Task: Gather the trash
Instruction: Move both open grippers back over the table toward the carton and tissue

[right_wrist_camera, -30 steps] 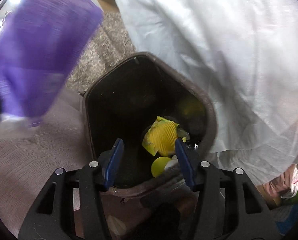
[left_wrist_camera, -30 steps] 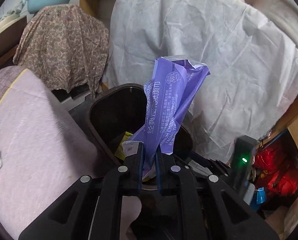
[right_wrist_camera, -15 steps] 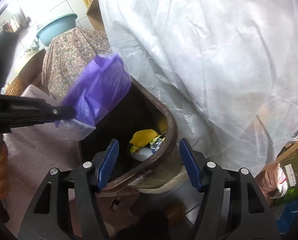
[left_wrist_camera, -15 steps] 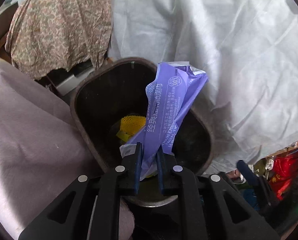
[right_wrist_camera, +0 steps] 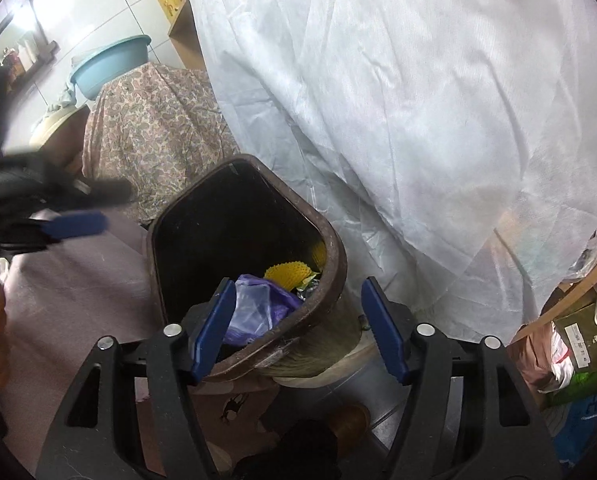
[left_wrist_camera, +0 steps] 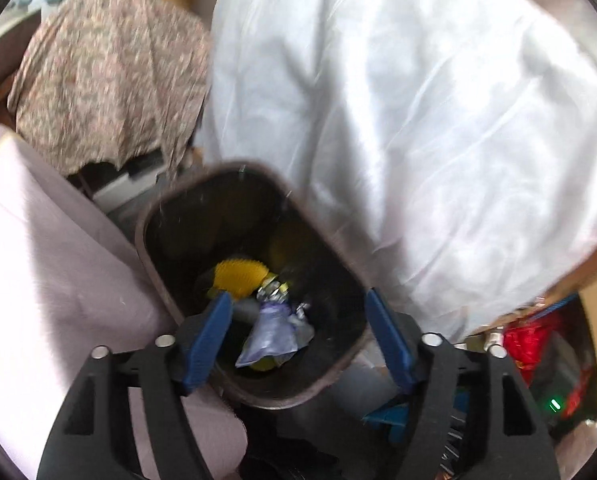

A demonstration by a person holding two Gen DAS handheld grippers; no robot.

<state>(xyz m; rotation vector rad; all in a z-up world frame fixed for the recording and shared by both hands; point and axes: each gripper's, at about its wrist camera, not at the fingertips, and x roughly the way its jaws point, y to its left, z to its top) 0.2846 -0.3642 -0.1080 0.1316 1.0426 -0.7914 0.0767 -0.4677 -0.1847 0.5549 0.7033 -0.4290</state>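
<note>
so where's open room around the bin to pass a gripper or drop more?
Inside the brown bin, the far half is dark and looks bare; the near half holds the purple wrapper and yellow trash. The mauve cover to its left is bare. The white sheet crowds its right rim.

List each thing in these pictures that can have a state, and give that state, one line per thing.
Left gripper: open, empty, above the bin.
Right gripper: open, empty.
Bin: lidless, partly filled.
Purple wrapper: crumpled, inside the bin.
Yellow net: inside the bin.
Blue basin: upright on the patterned cloth.
</note>
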